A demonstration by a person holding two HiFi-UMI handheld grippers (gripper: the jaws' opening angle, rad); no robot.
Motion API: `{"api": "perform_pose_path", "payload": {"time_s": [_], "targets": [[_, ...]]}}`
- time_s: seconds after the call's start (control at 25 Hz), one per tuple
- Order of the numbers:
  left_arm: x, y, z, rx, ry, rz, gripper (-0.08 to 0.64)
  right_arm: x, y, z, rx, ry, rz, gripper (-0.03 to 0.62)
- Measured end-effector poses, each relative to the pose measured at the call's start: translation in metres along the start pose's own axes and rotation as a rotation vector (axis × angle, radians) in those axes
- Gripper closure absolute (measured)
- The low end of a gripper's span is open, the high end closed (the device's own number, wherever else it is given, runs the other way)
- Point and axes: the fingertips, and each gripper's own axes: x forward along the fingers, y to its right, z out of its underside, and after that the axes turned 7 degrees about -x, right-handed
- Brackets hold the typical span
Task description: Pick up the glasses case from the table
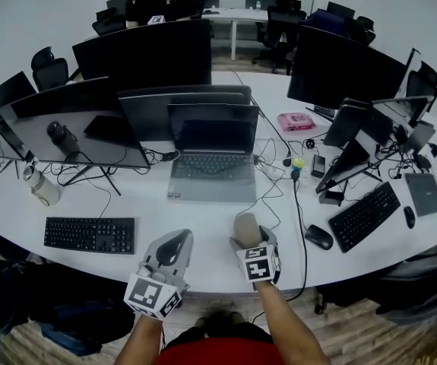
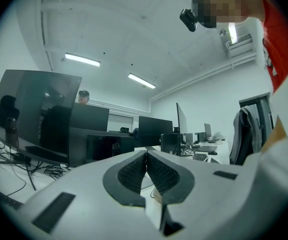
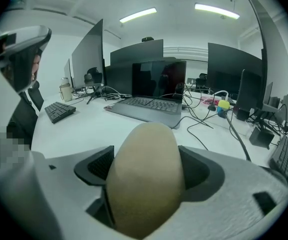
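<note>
The glasses case (image 1: 246, 229), a tan egg-shaped shell, lies near the white table's front edge (image 1: 203, 276). It sits between the jaws of my right gripper (image 1: 249, 239). In the right gripper view the case (image 3: 144, 179) fills the gap, and the dark pads (image 3: 97, 165) stand wide on either side of it without visibly squeezing it. The right gripper (image 3: 146, 156) tilts down toward the table. My left gripper (image 1: 174, 243) hovers just left of it, pointing level, pads pressed together with nothing between them (image 2: 146, 158).
An open laptop (image 1: 212, 175) stands straight ahead, and a black cable (image 1: 301, 226) runs past the case on the right. A black keyboard (image 1: 89, 234) lies at left, a mouse (image 1: 318, 236) and second keyboard (image 1: 364, 215) at right. Monitors (image 1: 146, 55) line the back.
</note>
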Motion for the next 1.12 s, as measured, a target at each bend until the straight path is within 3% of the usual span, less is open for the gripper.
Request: {"api": "perform_pose_path", "payload": {"time_s": [0.24,0.64,0.88,1.12], "targets": [[-0.012,0.003,-0.017,0.012,0.034,0.000,0.549,-0.042,0.008,-0.044,0.045,0.153,0.001,0.195],[-0.034,0.022,-0.054,0.029,0.100,0.005,0.549,-0.164,0.000,-0.144,0.031,0.480,-0.037,0.195],[-0.044,0.043,-0.078,0.056,0.143,0.036,0.549,-0.229,-0.017,-0.164,0.065,0.606,-0.069,0.195],[-0.048,0.060,-0.088,0.064,0.157,0.075,0.549,-0.265,-0.025,-0.168,0.065,0.659,-0.075,0.196]]}}
